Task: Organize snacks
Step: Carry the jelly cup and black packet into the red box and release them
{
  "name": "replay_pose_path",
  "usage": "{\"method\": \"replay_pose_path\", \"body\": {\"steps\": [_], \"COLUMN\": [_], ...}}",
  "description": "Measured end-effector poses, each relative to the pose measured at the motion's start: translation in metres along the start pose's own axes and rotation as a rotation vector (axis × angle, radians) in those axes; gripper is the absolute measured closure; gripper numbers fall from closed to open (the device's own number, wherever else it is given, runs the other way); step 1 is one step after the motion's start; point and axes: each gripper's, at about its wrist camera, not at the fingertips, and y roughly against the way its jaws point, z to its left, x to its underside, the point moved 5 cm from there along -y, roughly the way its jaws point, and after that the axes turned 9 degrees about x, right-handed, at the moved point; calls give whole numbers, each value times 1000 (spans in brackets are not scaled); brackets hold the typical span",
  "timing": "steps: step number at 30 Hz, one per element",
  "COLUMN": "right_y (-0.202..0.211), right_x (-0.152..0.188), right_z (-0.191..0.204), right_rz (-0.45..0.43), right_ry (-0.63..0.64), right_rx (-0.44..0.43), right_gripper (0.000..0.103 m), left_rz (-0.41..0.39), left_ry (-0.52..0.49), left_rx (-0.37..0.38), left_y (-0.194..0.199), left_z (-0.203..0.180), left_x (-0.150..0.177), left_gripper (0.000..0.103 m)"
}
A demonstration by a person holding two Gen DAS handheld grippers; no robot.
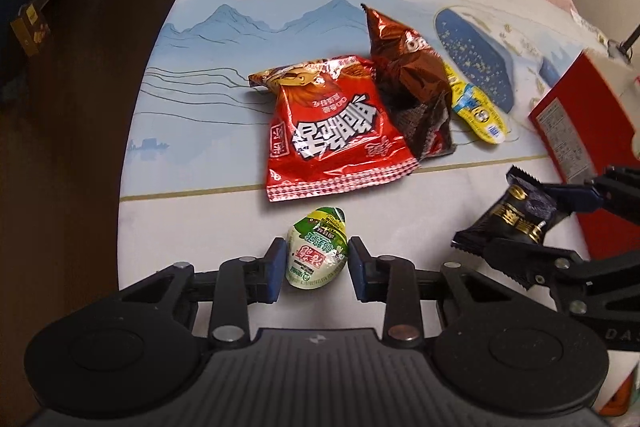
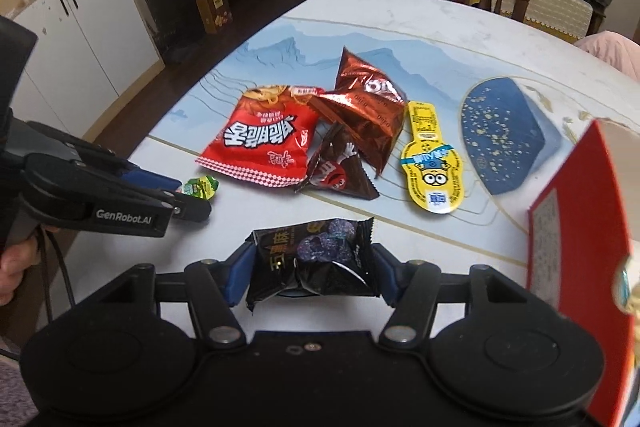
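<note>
Snacks: spread on the tabletop (image 2: pixel 400 23), over a mat printed with blue mountains.
Red bag (image 1: pixel 332 127): lying flat mid-mat, its edge overlapped by the brown foil bag (image 1: pixel 404 67).
Dark triangular pack (image 2: pixel 340 171): tucked between red bag and brown foil bag.
Yellow packet (image 2: pixel 428 163): flat, just right of the brown foil bag.
Green jelly cup (image 1: pixel 316 253): resting on the tabletop between the pads of the left tongs (image 1: pixel 318 263); pads are set just beside it, contact cannot be told.
Black pouch (image 2: pixel 316 259): pinched and crumpled in the right tongs (image 2: pixel 314 271), raised off the tabletop.
Red box (image 2: pixel 580 227): seen at the right edge, beside the right tongs.
</note>
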Motion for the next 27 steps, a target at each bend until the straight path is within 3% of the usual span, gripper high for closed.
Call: {"method": "replay_pose_path", "body": {"steps": [14,27], "right_y": [75,123], "right_x": [-4,6], "right_z": [-41,-105], "right_rz": [-110,-185], "right_ry": [-100,-188], "right_rx": [65,156], "right_gripper": [43,43], "left_rz": [-72,-123], "left_ry": [-15,-155], "left_rx": [88,163], "left_y": [57,74], "left_z": [-52,-153], "left_x": [-18,-44], "left_gripper": [71,71]}}
